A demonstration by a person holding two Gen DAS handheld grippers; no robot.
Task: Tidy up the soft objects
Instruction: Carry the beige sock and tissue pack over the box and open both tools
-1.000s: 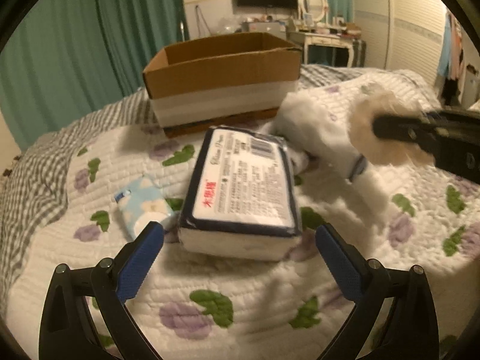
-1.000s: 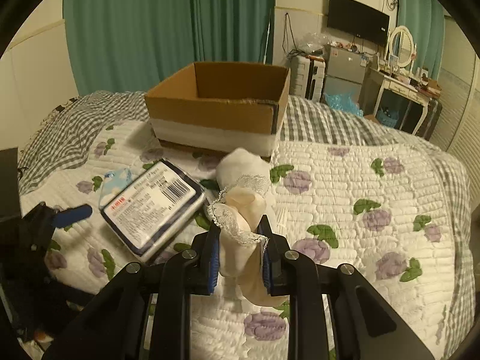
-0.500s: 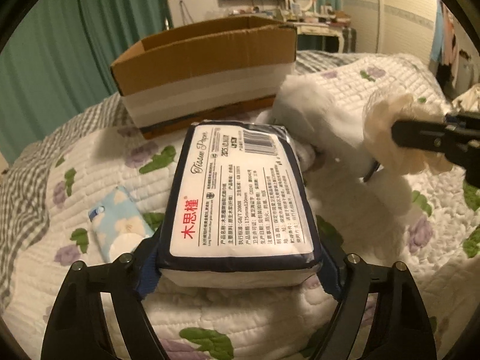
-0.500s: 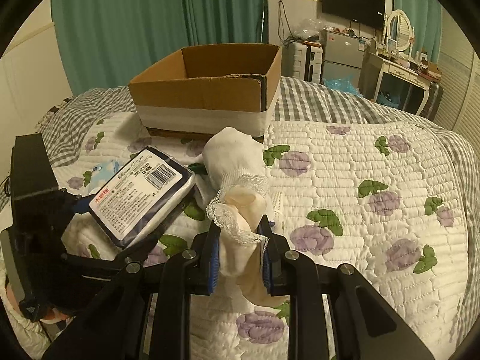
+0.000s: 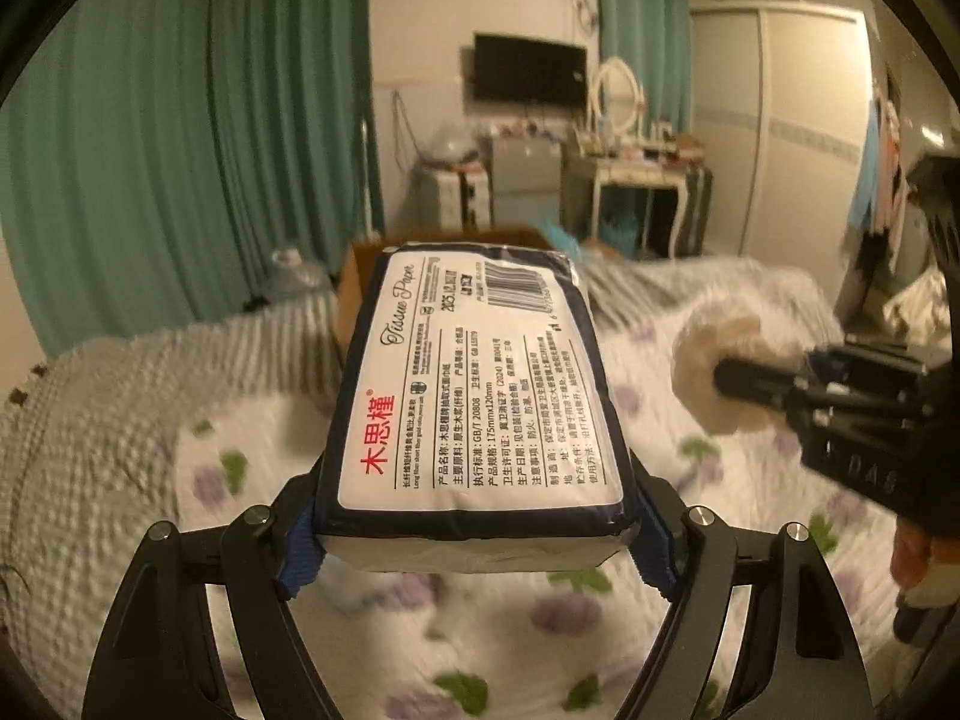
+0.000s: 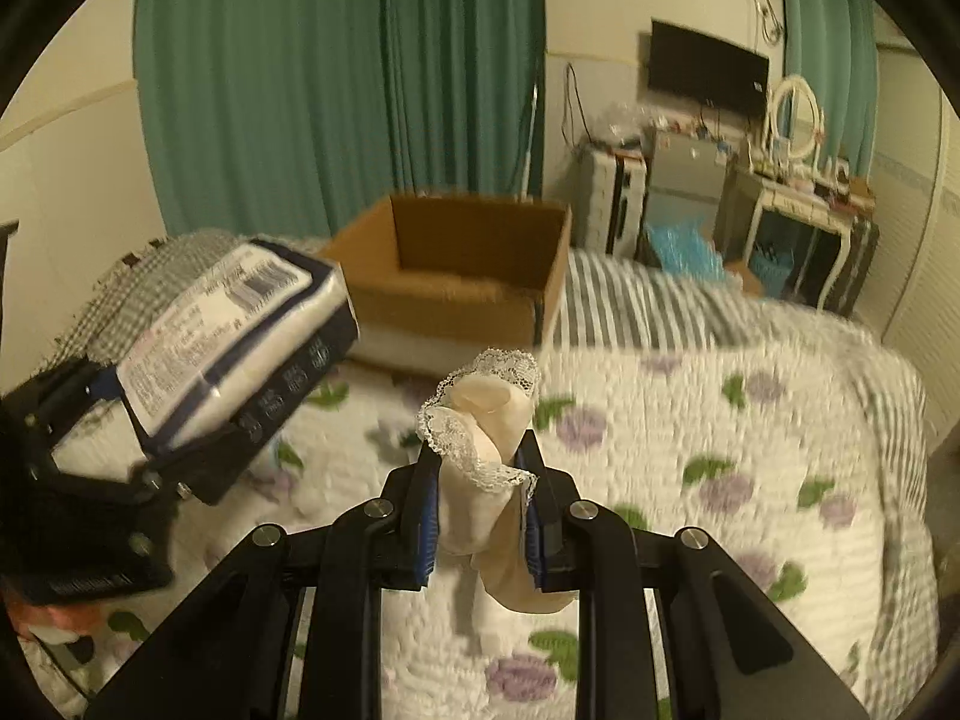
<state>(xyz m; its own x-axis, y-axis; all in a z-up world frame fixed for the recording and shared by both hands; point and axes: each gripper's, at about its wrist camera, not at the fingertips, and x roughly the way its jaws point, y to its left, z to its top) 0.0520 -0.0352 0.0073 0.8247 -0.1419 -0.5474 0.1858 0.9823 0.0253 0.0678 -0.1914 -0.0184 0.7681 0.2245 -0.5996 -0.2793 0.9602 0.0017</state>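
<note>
Two tools hold loads above our bed (image 6: pixel 750 450): left (image 5: pixel 474 534) clamps tissues (image 5: pixel 474 384), right (image 6: pixel 480 516) pinches a sock (image 6: pixel 486 468), box (image 6: pixel 456 276) ahead.

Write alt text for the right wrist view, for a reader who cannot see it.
The right gripper is shut on a cream lace-trimmed sock above a floral quilt. At left, the left gripper holds a tissue pack in the air; an open cardboard box sits behind.

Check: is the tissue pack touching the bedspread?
Apart. The right wrist view shows the tissue pack clamped in the left tongs, lifted with open space between it and the bedspread.
</note>
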